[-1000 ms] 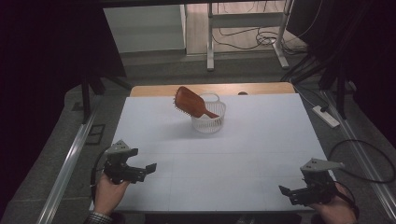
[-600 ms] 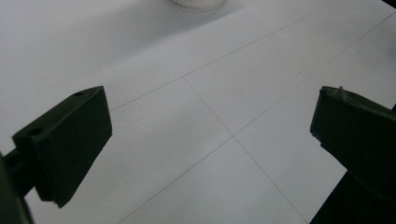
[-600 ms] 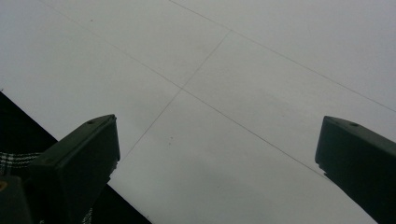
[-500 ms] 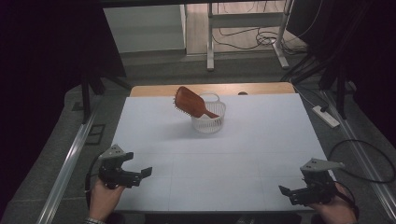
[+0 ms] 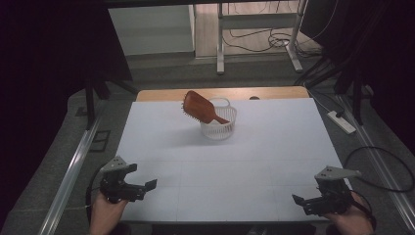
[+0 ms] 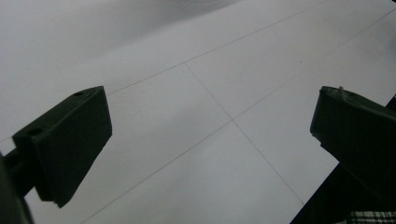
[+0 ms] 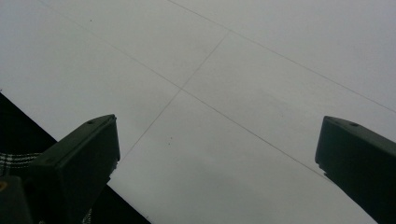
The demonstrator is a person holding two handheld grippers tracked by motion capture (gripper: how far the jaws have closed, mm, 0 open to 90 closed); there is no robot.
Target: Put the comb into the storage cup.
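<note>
White table; hairbrush beyond fingers.

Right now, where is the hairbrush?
In the high view, the brown hairbrush leans handle-down in the white basket, far centre of the table, well ahead of both grippers.

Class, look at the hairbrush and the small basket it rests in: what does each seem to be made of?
Hairbrush: probably wood, from its reddish-brown, smooth, faintly glossy paddle back; stained plastic is possible. Basket: likely white plastic, from its thin, slotted, slightly translucent wall.
</note>
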